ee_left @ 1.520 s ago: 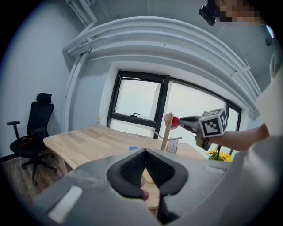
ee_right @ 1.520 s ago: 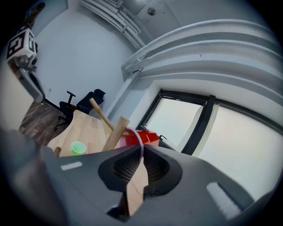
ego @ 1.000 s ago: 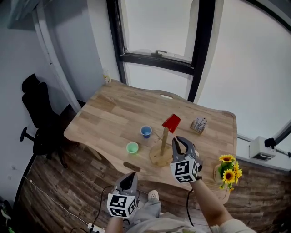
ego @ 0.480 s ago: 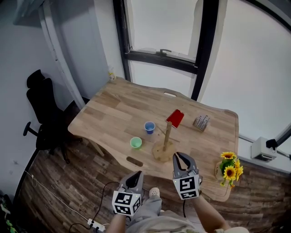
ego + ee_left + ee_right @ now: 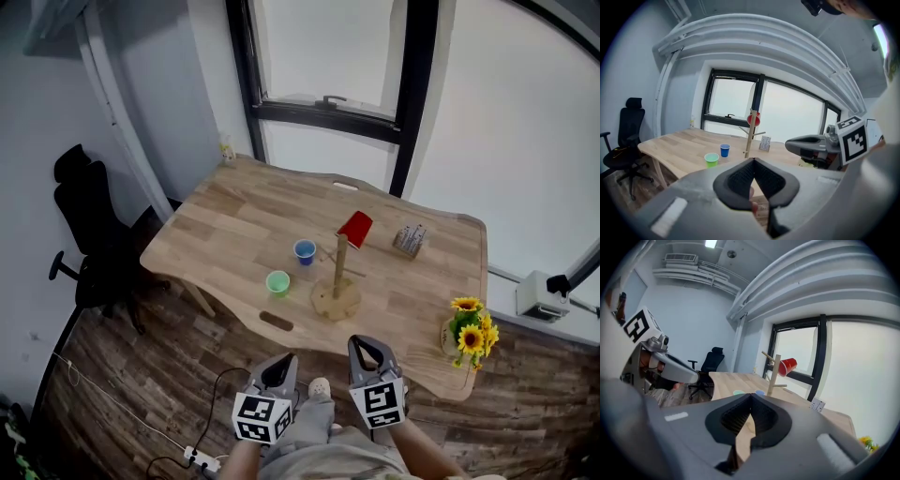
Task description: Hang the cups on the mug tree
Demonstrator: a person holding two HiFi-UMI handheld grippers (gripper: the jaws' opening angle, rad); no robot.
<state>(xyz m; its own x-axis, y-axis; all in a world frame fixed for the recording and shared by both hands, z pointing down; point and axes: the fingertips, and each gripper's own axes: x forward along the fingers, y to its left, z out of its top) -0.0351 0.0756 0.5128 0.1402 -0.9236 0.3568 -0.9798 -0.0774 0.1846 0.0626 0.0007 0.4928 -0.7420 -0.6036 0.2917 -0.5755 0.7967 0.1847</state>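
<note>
A wooden mug tree (image 5: 337, 281) stands on the table (image 5: 234, 230) with a red cup (image 5: 354, 229) hanging on an upper peg. A blue cup (image 5: 304, 250) and a green cup (image 5: 277, 282) stand upright on the table left of the tree. Both grippers are held off the table's near edge, close to the person. My left gripper (image 5: 280, 360) is shut and empty. My right gripper (image 5: 362, 343) is shut with nothing between its jaws. In the left gripper view the tree (image 5: 749, 136), blue cup (image 5: 724, 150) and green cup (image 5: 711, 159) lie ahead. The right gripper view shows the red cup (image 5: 787, 366) on the tree (image 5: 774, 376).
A pot of sunflowers (image 5: 470, 339) sits at the table's near right corner, and a small grey box (image 5: 409, 240) stands behind the tree. A black office chair (image 5: 89, 248) is left of the table. Cables and a power strip (image 5: 200, 457) lie on the floor.
Both grippers have drawn back from the table toward the person. The right gripper's jaws, slightly apart before, have closed. The red cup stays on the tree.
</note>
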